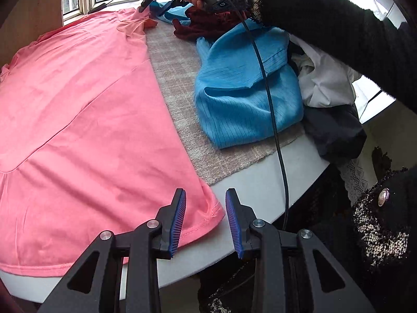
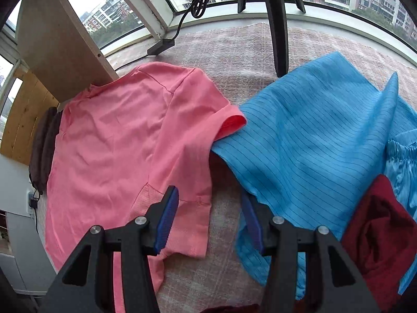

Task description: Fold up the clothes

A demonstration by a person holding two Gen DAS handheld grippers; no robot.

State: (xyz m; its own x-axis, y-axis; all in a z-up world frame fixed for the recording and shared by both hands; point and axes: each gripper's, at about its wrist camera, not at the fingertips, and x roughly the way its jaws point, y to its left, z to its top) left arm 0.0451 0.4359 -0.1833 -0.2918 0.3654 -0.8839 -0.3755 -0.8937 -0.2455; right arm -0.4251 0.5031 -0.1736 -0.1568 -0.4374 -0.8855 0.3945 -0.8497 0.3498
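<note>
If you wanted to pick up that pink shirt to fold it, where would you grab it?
Probably the bottom hem corner of the pink shirt. It lies flat by the table's near edge, right in front of the open left gripper, so coming in low from that edge could pinch it. The right gripper, also open, sits over the shirt's far end.

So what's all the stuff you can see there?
pink shirt: one, pink, spread flat on the table's left side
blue garment: at least one, blue with thin stripes, heaped right of the shirt
red cloth: one, dark red, crumpled beside the blue garment
white cloth: one, white, in the pile at the right edge
dark cloth: one, dark grey, hanging over the right edge
mat: one, beige, under the clothes
table: one, white
cable: one, black, hanging across the blue garment
left gripper: open, at the shirt's hem corner
right gripper: open, over the shirt's sleeve
</note>
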